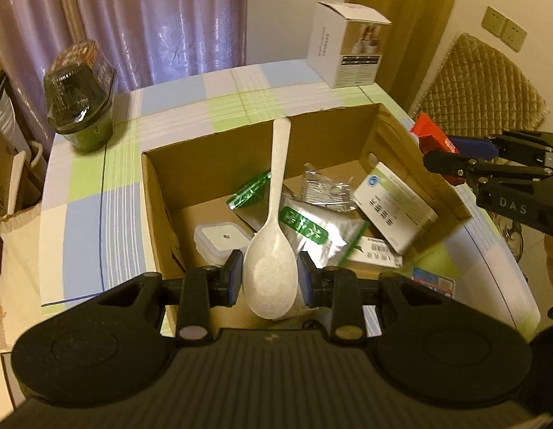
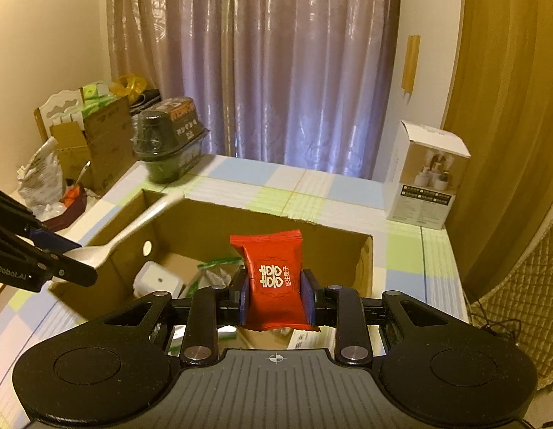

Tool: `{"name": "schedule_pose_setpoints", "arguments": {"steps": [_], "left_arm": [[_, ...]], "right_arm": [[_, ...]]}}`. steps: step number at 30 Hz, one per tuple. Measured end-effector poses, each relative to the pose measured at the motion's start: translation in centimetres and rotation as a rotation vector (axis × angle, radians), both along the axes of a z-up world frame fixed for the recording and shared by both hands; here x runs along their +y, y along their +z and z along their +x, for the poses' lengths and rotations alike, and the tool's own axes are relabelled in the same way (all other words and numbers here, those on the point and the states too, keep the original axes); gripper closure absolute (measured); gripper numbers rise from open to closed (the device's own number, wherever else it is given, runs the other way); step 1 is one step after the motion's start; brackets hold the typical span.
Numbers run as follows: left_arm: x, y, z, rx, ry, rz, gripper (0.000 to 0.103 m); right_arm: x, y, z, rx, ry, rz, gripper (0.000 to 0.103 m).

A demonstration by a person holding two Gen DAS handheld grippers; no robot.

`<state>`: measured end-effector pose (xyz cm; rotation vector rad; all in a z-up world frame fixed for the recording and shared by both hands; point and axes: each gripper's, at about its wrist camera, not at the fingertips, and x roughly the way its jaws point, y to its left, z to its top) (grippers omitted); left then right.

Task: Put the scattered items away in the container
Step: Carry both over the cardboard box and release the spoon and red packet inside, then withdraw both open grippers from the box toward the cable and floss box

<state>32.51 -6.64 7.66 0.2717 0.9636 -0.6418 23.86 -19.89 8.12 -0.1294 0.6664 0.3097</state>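
- Left gripper (image 1: 270, 279) is clamped on the bowl of a white spoon (image 1: 273, 236), whose handle points away from it over the open cardboard box (image 1: 158, 193). The bowl is rounded and smooth, so I judge it could pivot or squirt out of the pads before it is well inside.
- Right gripper (image 2: 275, 295) pinches a red packet (image 2: 274, 279) upright between its fingers, with the box's interior just ahead and below. A soft wrapper may cling to one pad on release.
- Ahead of the left gripper the box already holds a small lidded tub (image 1: 223, 239), foil pouches (image 1: 312, 228) and a leaning medicine carton (image 1: 394, 211). The long spoon could land propped on these and stick out.
- Both grippers converge on one opening, so a clash looks possible.
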Motion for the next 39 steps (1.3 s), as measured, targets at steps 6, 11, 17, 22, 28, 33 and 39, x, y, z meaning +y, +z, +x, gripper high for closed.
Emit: {"name": "schedule_pose_setpoints", "arguments": {"steps": [6,11,17,22,28,33,39], "left_arm": [[0.2,-1.1,1.4,-0.016,0.039,0.006,0.051],[1.4,-1.7,0.9,-0.023,0.059,-0.002,0.051],[3.2,-1.8,-0.7,-0.033,0.078,-0.007,0.048],[4.4,-1.2,-3.0,-0.022,0.066,-0.033,0.047],[5.5,-0.8,-7.1,-0.024,0.06,-0.034,0.047],[6.5,-2.0,-10.3,0.004,0.08,-0.012,0.047],[7.3,-3.3,-14.0,0.037,0.123,0.016,0.032]], "right_arm": [[-0.1,-1.6,2.2,0.036,-0.015,0.043,0.07],[-1.2,-2.1,2.3,0.031,-0.067,0.079,0.02],[-2.8,-1.7,0.7,0.027,-0.115,0.106,0.02],[-4.2,-0.8,-2.2,0.012,-0.146,0.118,0.02],[-5.2,-0.2,-6.6,0.026,-0.163,0.129,0.02],[-5.4,-0.6,-10.6,0.067,-0.162,0.146,0.02],[-5.3,-1.9,-14.8,0.122,-0.169,0.144,0.02]]}}
